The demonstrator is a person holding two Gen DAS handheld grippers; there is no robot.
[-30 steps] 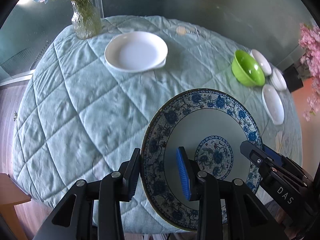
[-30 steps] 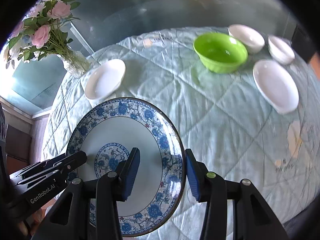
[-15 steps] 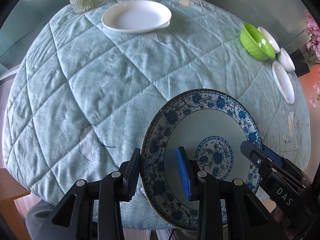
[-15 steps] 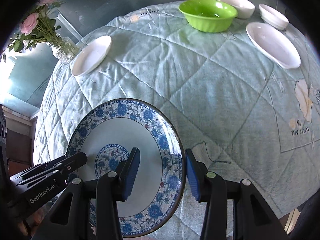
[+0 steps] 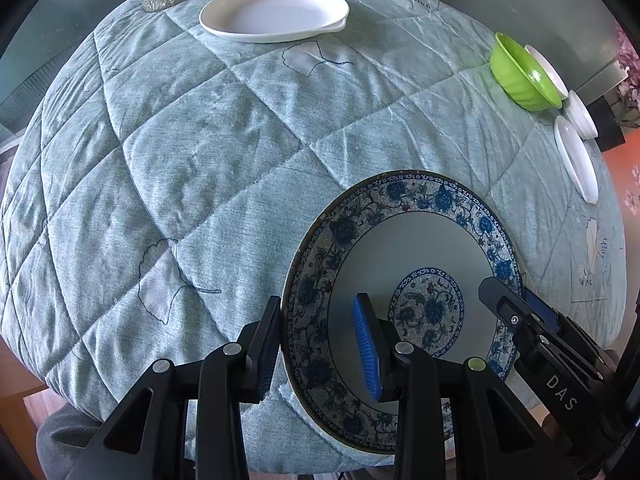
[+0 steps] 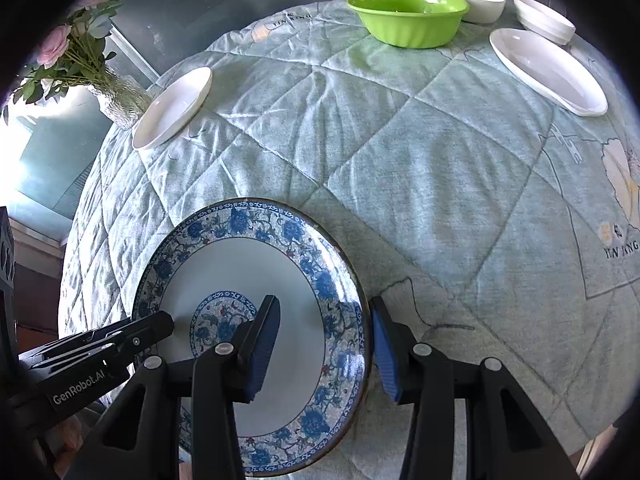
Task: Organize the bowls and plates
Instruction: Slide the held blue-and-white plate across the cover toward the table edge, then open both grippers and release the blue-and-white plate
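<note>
A large blue-and-white patterned plate (image 5: pixel 420 248) (image 6: pixel 240 264) hangs low over the near edge of the quilted table. My left gripper (image 5: pixel 320 344) is shut on its left rim, one pad outside and one on the inner face. On the opposite rim my right gripper (image 6: pixel 324 346) is shut the same way. Each gripper shows in the other's view, on the far side of the plate. Farther back lie a white plate (image 5: pixel 276 12) (image 6: pixel 172 108), a green bowl (image 5: pixel 520 76) (image 6: pixel 408 16), two white bowls (image 6: pixel 468 0) (image 6: pixel 544 18) and a white oval dish (image 6: pixel 548 70).
A pale green quilted cloth (image 5: pixel 200 160) covers the round table. A glass vase (image 6: pixel 116 96) with pink flowers stands at the far left edge, beside the white plate. Bare cloth stretches between the held plate and the dishes at the back.
Both grippers have come down with the patterned plate held between them, so the table top looms larger and closer. The grip on the plate looks the same.
</note>
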